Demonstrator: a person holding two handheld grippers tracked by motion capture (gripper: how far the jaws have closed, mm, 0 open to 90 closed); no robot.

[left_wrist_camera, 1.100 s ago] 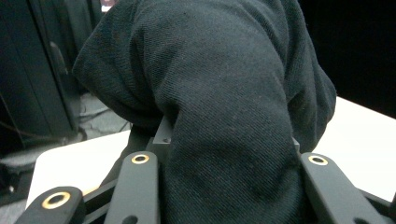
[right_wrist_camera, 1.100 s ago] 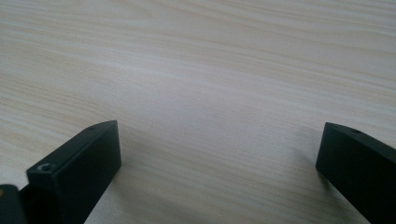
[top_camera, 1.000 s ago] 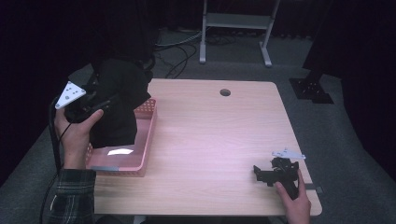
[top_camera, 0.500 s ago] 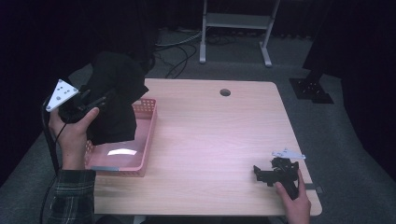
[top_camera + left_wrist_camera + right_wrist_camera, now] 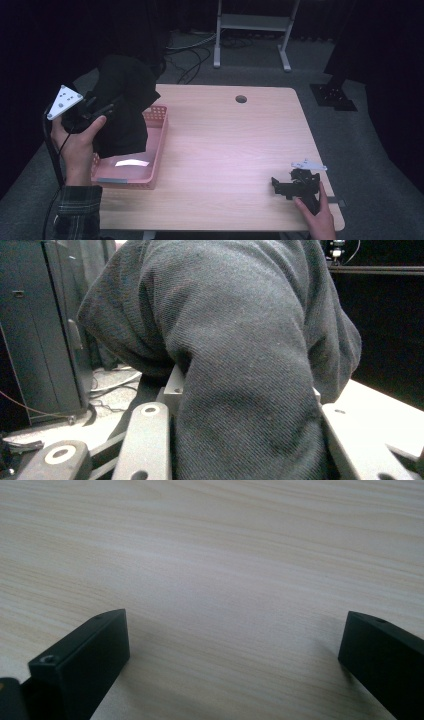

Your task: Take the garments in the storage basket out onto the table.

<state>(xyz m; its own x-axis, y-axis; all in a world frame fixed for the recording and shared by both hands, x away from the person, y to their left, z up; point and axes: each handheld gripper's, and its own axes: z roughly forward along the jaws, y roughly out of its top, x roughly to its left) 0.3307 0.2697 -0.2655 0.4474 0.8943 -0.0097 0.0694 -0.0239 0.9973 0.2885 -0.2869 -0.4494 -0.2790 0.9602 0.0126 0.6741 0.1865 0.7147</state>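
Dark cloth (image 5: 122,112) is hanging from the left gripper (image 5: 92,110), apparently pinched between its jaws, drooping just above the pink basket (image 5: 152,150); the right gripper (image 5: 295,185) is resting spread wide, well apart.

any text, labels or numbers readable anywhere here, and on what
None can be read.
Dark grey knit garment: no tag or print shows.
Pink plastic basket: a grey strip on its front wall, too small to read.
Light wooden table: plain grain.
Left gripper's grey three-cornered plate: holes, no writing.
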